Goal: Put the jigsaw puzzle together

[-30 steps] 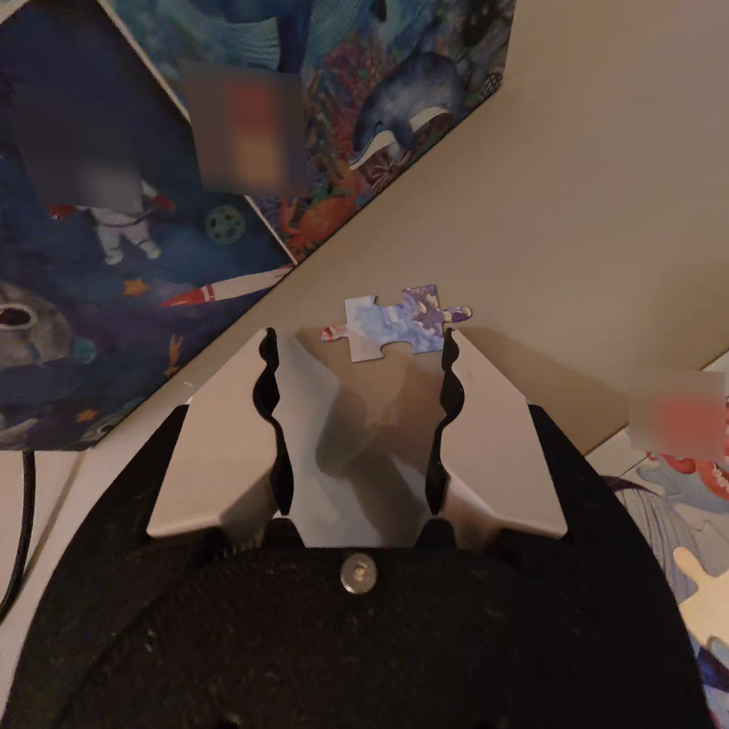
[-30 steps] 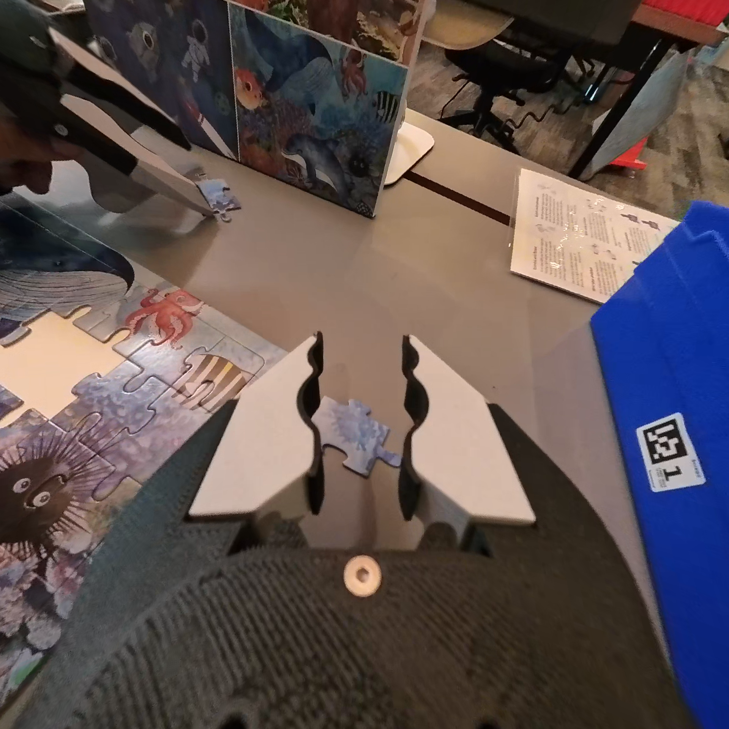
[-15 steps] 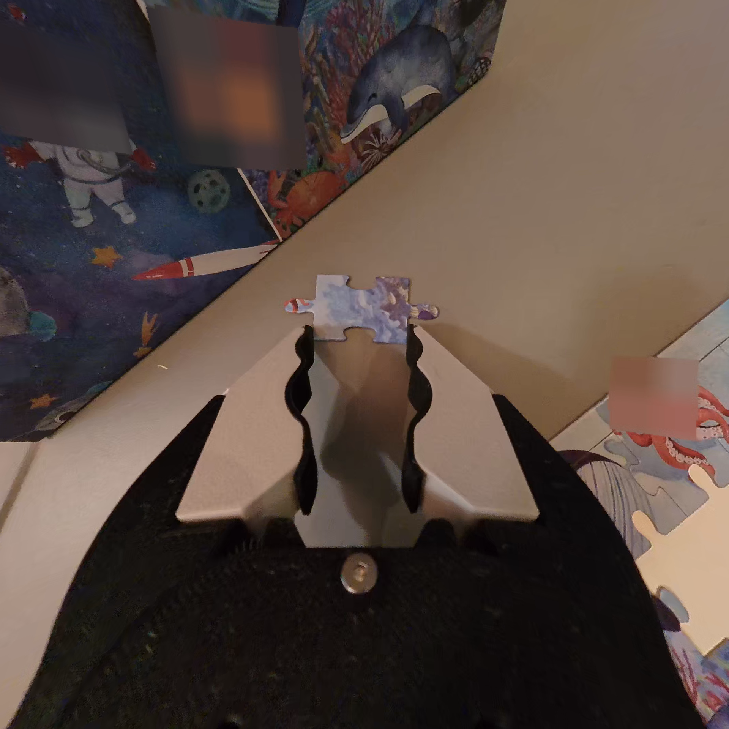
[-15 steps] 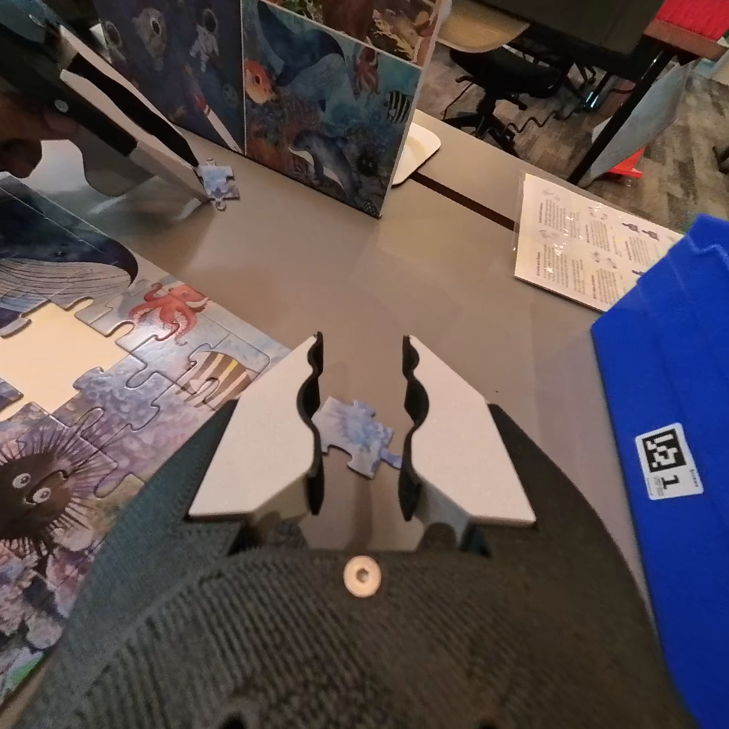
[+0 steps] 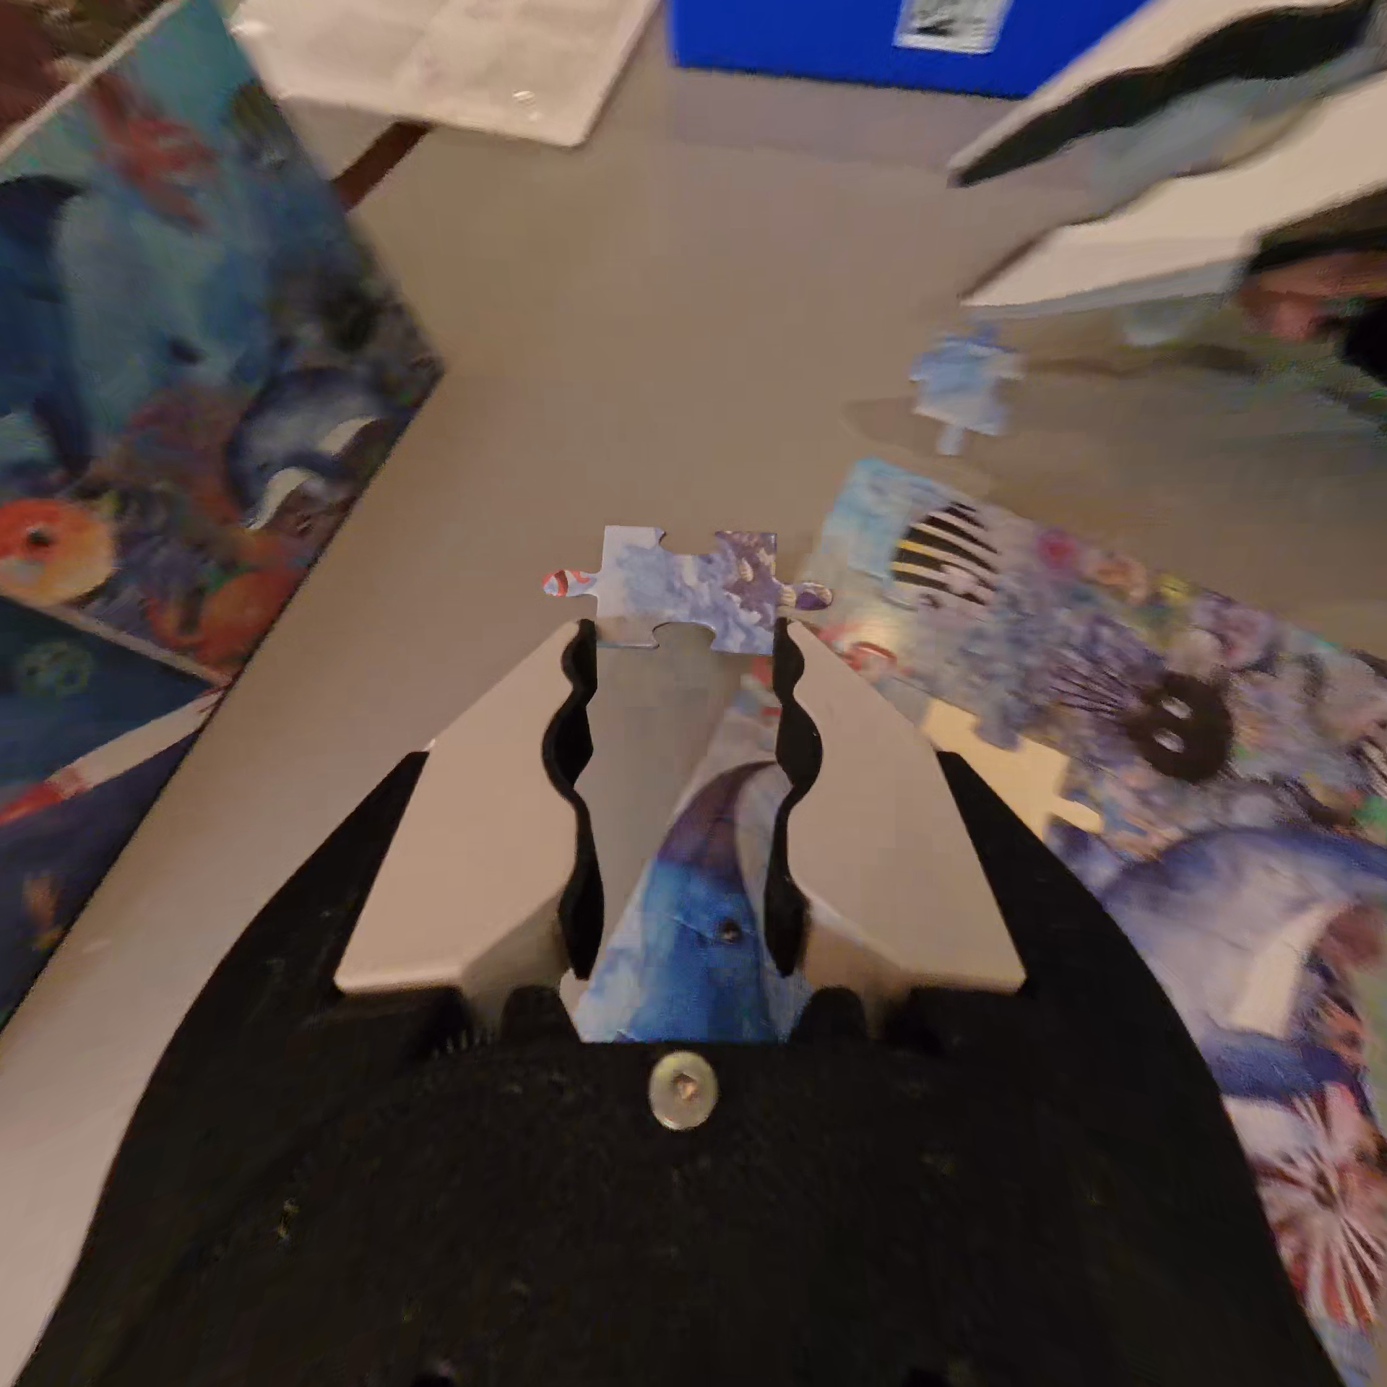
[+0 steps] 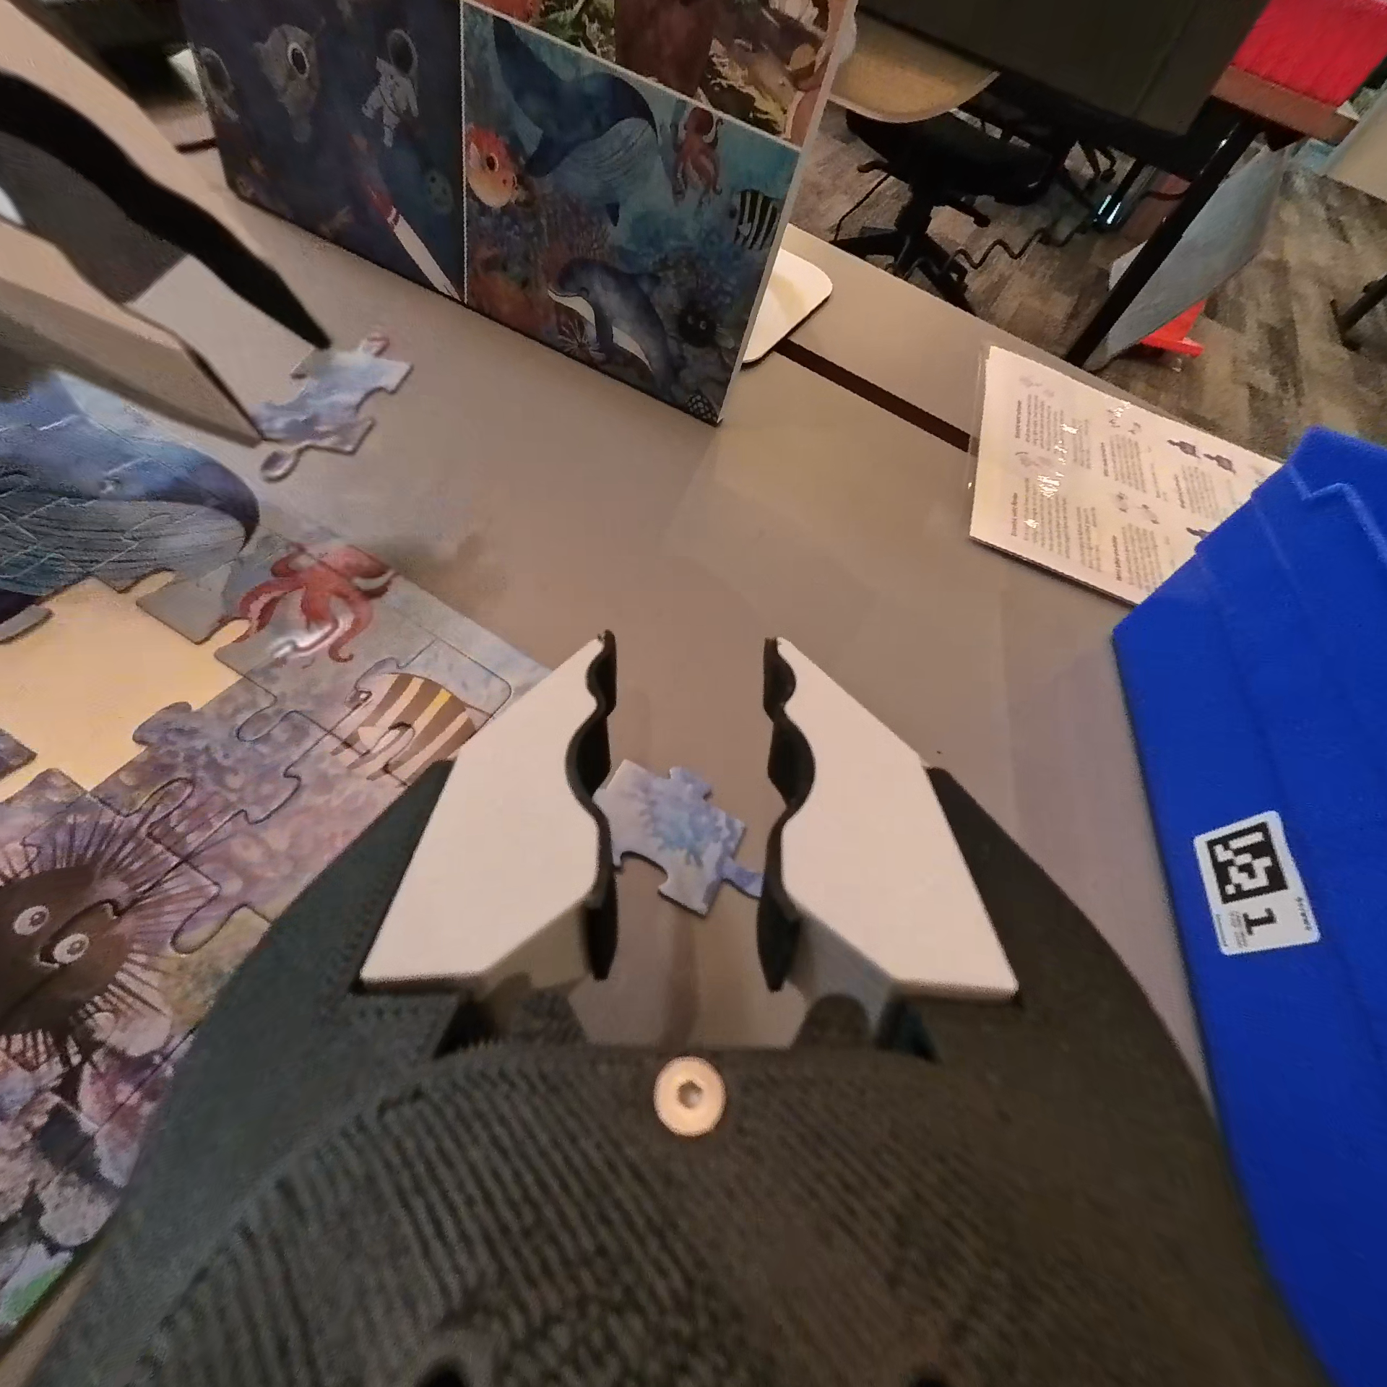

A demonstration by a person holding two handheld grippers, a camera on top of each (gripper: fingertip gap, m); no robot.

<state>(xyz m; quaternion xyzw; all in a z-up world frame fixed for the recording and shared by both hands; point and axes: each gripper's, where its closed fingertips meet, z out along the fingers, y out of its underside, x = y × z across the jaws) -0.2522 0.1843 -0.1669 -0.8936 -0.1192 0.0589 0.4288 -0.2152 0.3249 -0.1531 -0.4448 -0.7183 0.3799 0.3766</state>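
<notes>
Piece held: pale blue and violet jigsaw piece (image 5: 687,589) with a red-and-white knob on one side and a purple knob on the other, gripped flat between the tips of the left gripper (image 5: 684,638), raised off the grey table (image 5: 638,315).
Second piece: light blue loose piece (image 6: 675,837) flat on the table, lying between the fingers of the right gripper (image 6: 689,653), whose jaws stand apart and grasp nothing.
Puzzle: part-built sea picture (image 6: 188,765) on the table, with an octopus, a striped fish and a dark spiky urchin; a bare cream gap (image 6: 82,668) shows inside it, bounded by knobbed edges.
Edges: the puzzle's outer corner lies just beside the right gripper's left finger; the picture box (image 6: 615,225) stands upright behind, well apart from the puzzle.
Open room: bare table runs between the box, the puzzle, a printed sheet (image 6: 1096,480) and a blue bin (image 6: 1276,750).
Change, left: a second ago the piece lay on the table ahead of spread jaws; now the jaws have closed on it, lifted it and swung it from beside the box to the puzzle's edge.
Change, right: gripper and loose piece sit as before.
</notes>
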